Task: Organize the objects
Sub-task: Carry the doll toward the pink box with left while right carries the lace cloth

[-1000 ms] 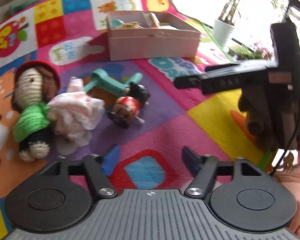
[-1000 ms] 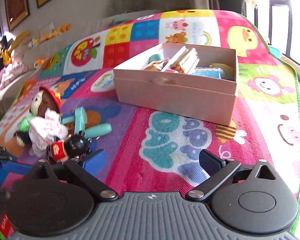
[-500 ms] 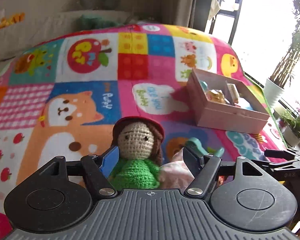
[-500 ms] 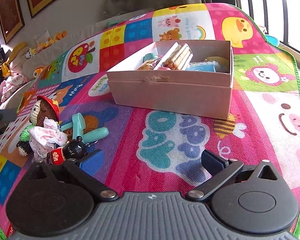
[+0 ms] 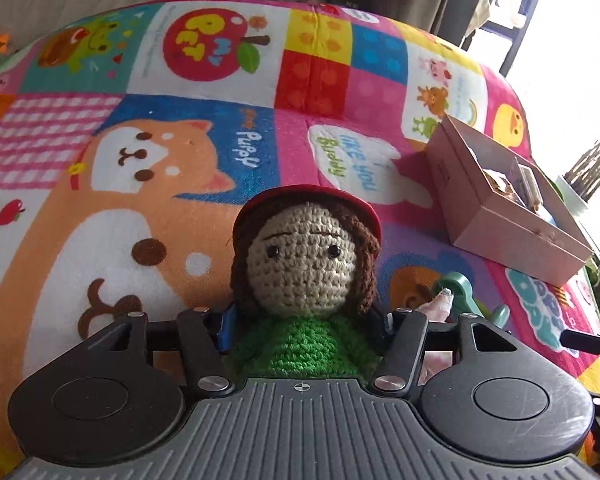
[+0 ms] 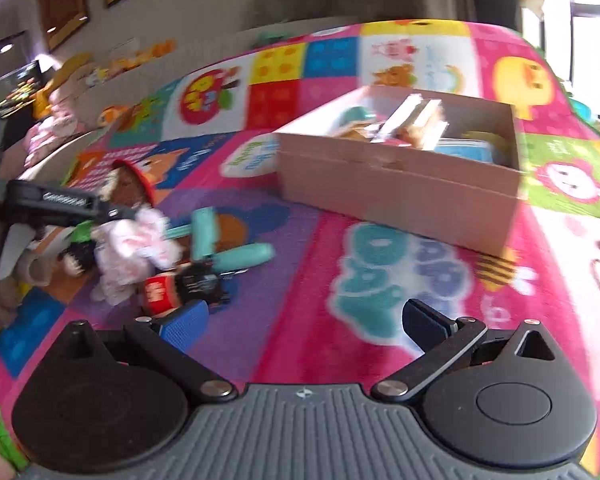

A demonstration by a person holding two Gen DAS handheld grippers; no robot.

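Observation:
A crochet doll (image 5: pixel 305 264) with a red hat, brown hair and green top fills the middle of the left wrist view. My left gripper (image 5: pixel 306 320) is open, its fingers on either side of the doll's green body. In the right wrist view the doll (image 6: pixel 130 184) lies at the left behind the left gripper's fingers (image 6: pixel 60 204). My right gripper (image 6: pixel 300 316) is open and empty above the mat, with a small red and black figure (image 6: pixel 180 286) by its left fingertip. The pink box (image 6: pixel 400 188) holds several items.
A white frilly cloth toy (image 6: pixel 132 248) and a teal plastic toy (image 6: pixel 212 240) lie between the doll and the figure. The box (image 5: pixel 508 208) sits at the right in the left wrist view. The colourful play mat (image 5: pixel 180 160) covers the surface. Potted plants stand beyond its right edge.
My left gripper has swung round to the doll and closed in until its body lies between the open fingers. The right gripper has shifted a little; its view is blurred.

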